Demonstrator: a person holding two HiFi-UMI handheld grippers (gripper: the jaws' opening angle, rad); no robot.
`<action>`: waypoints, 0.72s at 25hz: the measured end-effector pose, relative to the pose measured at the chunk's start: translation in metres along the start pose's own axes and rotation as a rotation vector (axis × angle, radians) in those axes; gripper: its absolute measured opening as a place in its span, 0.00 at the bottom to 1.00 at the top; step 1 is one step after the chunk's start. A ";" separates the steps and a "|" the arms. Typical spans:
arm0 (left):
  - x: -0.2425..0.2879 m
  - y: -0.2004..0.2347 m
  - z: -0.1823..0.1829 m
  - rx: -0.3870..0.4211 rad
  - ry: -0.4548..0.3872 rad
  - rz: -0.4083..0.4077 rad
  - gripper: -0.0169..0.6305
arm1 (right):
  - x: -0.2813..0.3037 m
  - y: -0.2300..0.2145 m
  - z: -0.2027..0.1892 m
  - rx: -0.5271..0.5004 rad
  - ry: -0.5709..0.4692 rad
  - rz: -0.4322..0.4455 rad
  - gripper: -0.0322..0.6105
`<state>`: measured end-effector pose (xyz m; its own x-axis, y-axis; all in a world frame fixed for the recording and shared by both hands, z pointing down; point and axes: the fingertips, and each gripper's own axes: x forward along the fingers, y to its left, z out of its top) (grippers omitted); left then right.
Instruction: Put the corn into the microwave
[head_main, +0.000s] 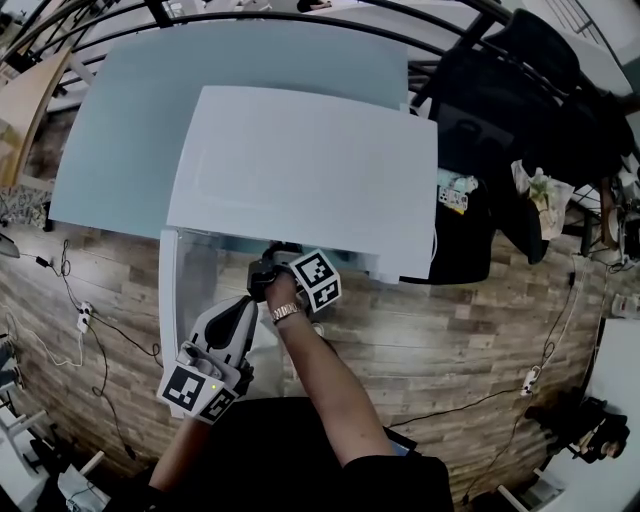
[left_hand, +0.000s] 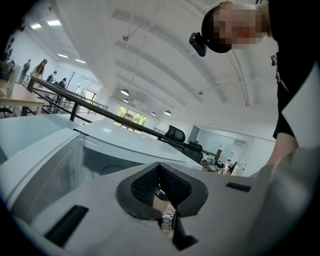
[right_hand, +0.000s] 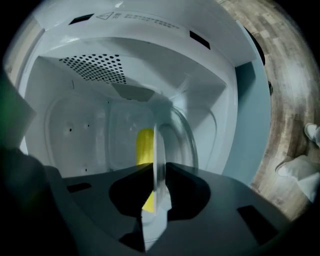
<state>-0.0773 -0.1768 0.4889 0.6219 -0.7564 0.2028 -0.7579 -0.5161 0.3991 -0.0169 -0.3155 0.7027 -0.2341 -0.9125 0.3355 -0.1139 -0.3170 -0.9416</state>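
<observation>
- Corn (right_hand: 145, 145) shows as a yellow piece in a clear glass dish (right_hand: 176, 145), and both are already inside the microwave (head_main: 300, 170) cavity, seen from the right gripper view.
- My right gripper (right_hand: 157, 170) has its jaws nearly together, pinching the thin rim of that dish; the corn itself isn't touched, it just rides in the glass beside the jaws.
- From the head view, the right gripper reaches in through the front opening, with the wristwatch (head_main: 285, 312) just outside the cavity.
- I can't tell whether the dish's base is resting on the cavity floor; the gripper's body hides its underside.
- I judge this to be the placing step: the load is through the opening but not yet let go.
- My left gripper (head_main: 243, 303) sits low and in front, beside the open door (head_main: 190, 290), its pads pressed together on nothing; past them I see only the watch on my other wrist.
- Next I'd need to settle the dish flat, spread the right jaws enough to clear the rim, and draw straight back without nudging the glass.
- Risk, as I read it: a one-sided rim grip could let the dish tip and the corn roll.
- Beyond that, the microwave stands on a pale blue table (head_main: 120, 130) over a wood-pattern floor.
</observation>
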 end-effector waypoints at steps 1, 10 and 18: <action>0.000 0.001 0.000 -0.002 0.000 0.002 0.03 | 0.000 0.000 0.000 0.002 0.003 -0.009 0.11; 0.003 0.004 -0.001 -0.002 0.006 0.009 0.03 | -0.005 -0.007 0.000 -0.003 0.009 -0.106 0.11; 0.002 0.001 -0.005 -0.002 0.008 0.012 0.03 | -0.012 -0.010 -0.001 -0.110 0.089 -0.170 0.20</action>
<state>-0.0758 -0.1768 0.4946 0.6141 -0.7593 0.2152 -0.7652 -0.5061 0.3980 -0.0144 -0.3009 0.7079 -0.2860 -0.8205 0.4950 -0.2624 -0.4298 -0.8640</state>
